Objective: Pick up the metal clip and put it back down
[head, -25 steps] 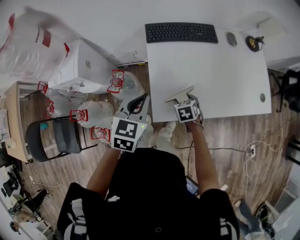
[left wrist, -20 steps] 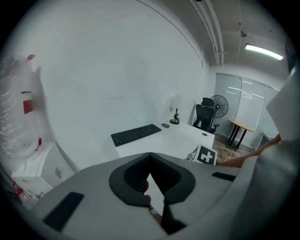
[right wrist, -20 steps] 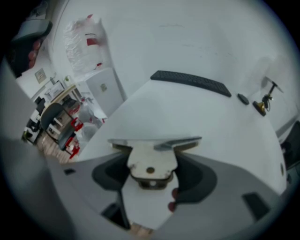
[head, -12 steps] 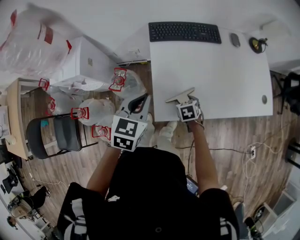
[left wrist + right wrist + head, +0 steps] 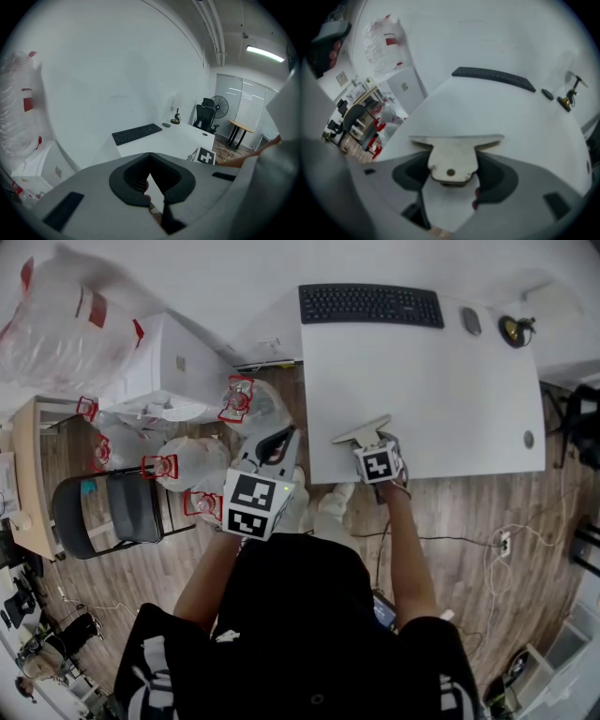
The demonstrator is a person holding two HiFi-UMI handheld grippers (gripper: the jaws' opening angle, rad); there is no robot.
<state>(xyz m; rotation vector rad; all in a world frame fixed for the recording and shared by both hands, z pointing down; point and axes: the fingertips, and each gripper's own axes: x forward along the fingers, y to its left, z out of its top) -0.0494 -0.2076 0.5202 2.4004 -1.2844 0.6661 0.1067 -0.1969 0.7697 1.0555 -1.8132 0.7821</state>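
While near desk (image 5: 422,381) edge, right claw (image 5: 451,172) tight on metal clip (image 5: 452,157); left claw (image 5: 153,186) closed, empty.

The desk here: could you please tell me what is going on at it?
A person holds a claw in each hand. The right claw is shut on the metal clip, above the near edge of the white desk. The left claw is shut and empty, off its left side, over the floor.
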